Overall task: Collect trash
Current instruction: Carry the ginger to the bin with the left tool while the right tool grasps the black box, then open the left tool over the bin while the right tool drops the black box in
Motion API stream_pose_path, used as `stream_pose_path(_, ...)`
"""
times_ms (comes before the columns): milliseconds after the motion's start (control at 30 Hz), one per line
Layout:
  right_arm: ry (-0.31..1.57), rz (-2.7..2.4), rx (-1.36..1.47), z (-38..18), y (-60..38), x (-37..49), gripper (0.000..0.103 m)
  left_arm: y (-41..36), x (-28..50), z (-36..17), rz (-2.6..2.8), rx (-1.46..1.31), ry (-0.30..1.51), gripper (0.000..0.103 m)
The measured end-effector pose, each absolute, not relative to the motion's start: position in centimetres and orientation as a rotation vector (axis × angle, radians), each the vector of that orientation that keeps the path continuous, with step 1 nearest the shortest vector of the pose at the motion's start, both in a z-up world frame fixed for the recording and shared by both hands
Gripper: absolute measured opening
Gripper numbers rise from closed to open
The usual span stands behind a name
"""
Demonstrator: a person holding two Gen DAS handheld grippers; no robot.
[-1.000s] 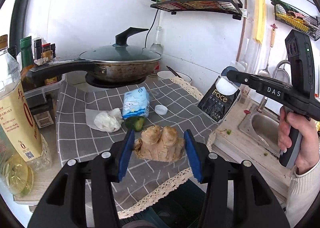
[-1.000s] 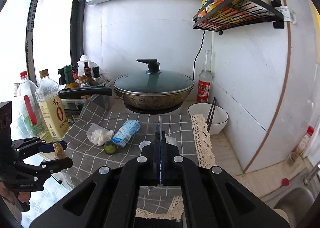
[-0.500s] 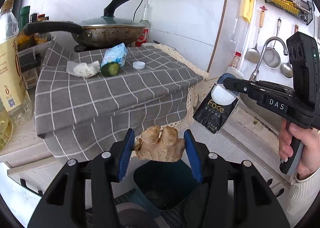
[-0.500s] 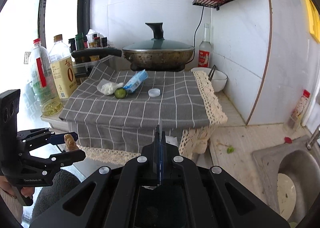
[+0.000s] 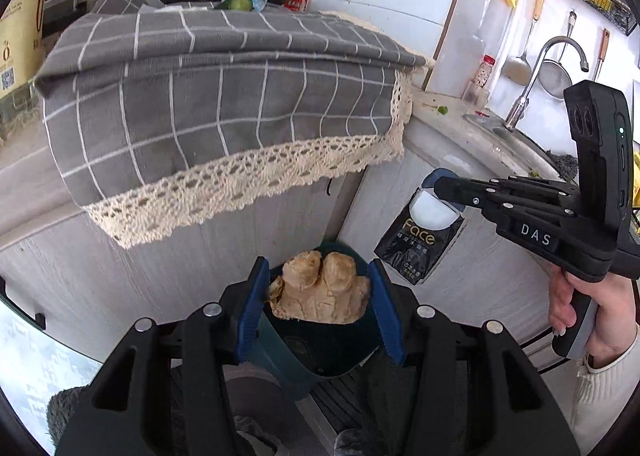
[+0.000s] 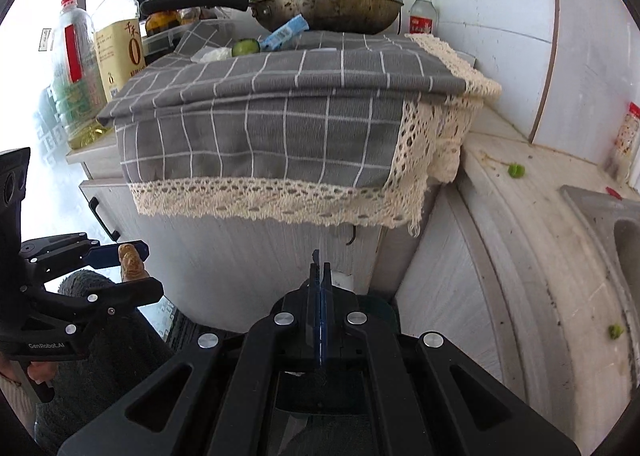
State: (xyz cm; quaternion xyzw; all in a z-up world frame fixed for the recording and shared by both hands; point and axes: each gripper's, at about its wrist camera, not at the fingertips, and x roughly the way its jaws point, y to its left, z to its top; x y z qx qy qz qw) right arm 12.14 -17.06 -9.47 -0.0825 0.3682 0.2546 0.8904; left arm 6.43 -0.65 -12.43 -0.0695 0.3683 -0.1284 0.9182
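Disposal step. Left gripper (image 5: 316,296) clamped on ginger root (image 5: 320,292) above dark bin (image 5: 320,356); right gripper (image 5: 440,191) pinching black "Face" packet (image 5: 416,248). Next, probably: let both fall in.

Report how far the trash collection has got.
Nothing visibly binned yet. In hand: the left gripper holds the ginger root over the dark bin; the right gripper pinches a black packet. Left on the grey cloth: blue packet, cucumber end, crumpled tissue.

Ginger root (image 5: 320,290) in left gripper (image 5: 318,298), seemingly over dark bin (image 5: 320,352).
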Motion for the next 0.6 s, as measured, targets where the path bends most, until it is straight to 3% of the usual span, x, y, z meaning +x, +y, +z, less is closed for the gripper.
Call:
stream_pose_path(300,0.808,0.496,-0.183,-11.5,-16.6,13.8,0.000,0.0,7.5,-13.9,-0.274,-0.159,0.803,0.053)
stream_pose_path(333,0.822,0.487,-0.187,-11.7,-16.6,14.1,0.008,-0.1,7.6,-14.0,-0.276,-0.159,0.807,0.053)
stream_pose_path(367,0.835,0.482,-0.190,-11.9,-16.6,14.5,0.022,-0.2,7.9,-14.1,-0.276,-0.156,0.813,0.053)
stream_pose_path(433,0.827,0.471,-0.172,-11.9,-17.1,14.7,0.034,-0.4,8.2,-14.4,-0.274,-0.148,0.826,0.053)
stream_pose_path(600,0.837,0.480,-0.162,-11.9,-17.9,14.6,0.034,-1.4,9.7,-15.4,-0.283,-0.139,0.861,0.053)
